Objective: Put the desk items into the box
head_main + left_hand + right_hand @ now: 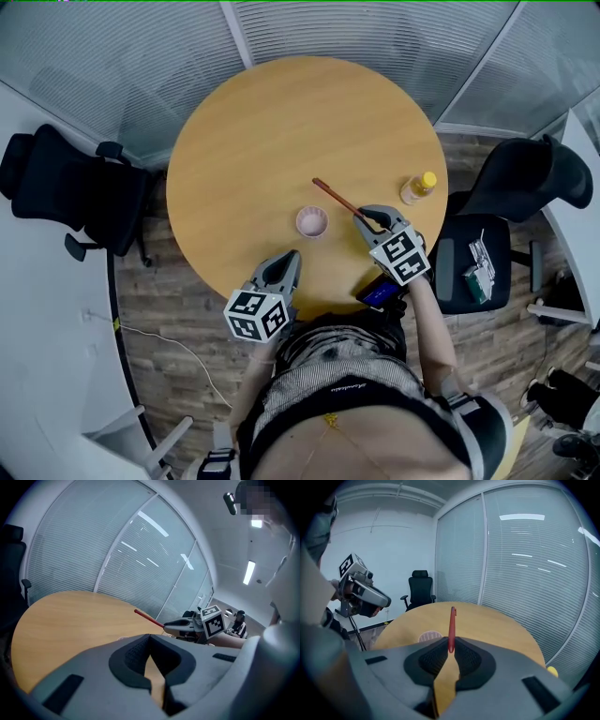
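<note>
A round wooden table (pixel 253 141) carries a small pink cup (pixel 311 222) near its middle. My right gripper (pixel 366 217) hovers just right of the cup, shut on the end of a red pen (pixel 336 197). The pen sticks out past the fingertips toward the far left, above the tabletop. In the right gripper view the red pen (pixel 452 625) stands up between the pads of that gripper (pixel 451 644), with the pink cup (pixel 430 636) below it to the left. My left gripper (pixel 286 261) sits at the near table edge; its jaws (pixel 150 641) meet with nothing between them.
A clear bottle with a yellow cap (pixel 418 187) stands at the table's right edge. A phone with a lit blue screen (pixel 380 293) lies at the near edge under my right hand. Black office chairs (pixel 66 192) (pixel 511 206) flank the table. Glass walls with blinds ring the far side.
</note>
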### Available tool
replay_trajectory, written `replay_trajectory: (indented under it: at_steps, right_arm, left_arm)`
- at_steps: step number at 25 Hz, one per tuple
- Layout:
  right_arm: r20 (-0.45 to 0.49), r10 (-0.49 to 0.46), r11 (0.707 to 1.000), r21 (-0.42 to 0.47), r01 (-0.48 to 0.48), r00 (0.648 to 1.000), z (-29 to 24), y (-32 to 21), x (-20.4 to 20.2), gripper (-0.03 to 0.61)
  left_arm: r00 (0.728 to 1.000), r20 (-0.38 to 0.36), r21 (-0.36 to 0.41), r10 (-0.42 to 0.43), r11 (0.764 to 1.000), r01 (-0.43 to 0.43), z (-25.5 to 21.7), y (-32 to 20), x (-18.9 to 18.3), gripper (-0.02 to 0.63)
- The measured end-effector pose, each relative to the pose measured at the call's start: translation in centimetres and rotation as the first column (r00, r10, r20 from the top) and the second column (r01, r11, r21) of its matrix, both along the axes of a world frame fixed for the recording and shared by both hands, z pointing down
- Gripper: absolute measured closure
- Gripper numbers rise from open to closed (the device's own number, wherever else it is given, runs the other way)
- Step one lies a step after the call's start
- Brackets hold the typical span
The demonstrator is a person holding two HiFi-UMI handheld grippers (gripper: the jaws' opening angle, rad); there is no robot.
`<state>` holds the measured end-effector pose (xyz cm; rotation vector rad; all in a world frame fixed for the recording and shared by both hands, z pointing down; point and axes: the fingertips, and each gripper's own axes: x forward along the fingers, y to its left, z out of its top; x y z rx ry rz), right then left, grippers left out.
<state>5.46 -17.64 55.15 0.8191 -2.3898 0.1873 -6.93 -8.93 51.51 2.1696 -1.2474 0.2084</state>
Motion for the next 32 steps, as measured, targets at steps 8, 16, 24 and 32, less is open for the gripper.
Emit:
replay_trajectory:
  at_steps: [8, 16, 24, 32]
  right_arm:
    - [-0.016, -0.079, 0.996, -0.038, 0.079, 0.997, 1.0, 1.3, -2.0, 0.522]
    - [-0.069, -0.136, 0.987, -0.097, 0.129, 0.988, 3.2, 2.9, -3.1, 0.522]
    - [-0.152, -0.175, 0.979, -0.135, 0.155, 0.973, 4.7, 3.7, -2.7, 0.522]
    - [-0.174, -0.208, 0.971, -0.151, 0.183, 0.962, 5.6, 3.2, -3.9, 0.522]
  left_arm:
    - [1.000, -0.002, -0.006, -0.025, 1.000, 0.025, 0.1, 0.1, -0.7, 0.595]
    - [0.999, -0.005, -0.008, -0.033, 0.999, 0.033, 0.3, -0.4, -1.2, 0.595]
    - [0.999, -0.006, -0.013, -0.037, 0.999, 0.037, 0.6, -0.7, -1.5, 0.595]
    - [0.998, -0.007, -0.019, -0.061, 0.998, 0.061, 0.9, -0.8, -2.2, 0.595]
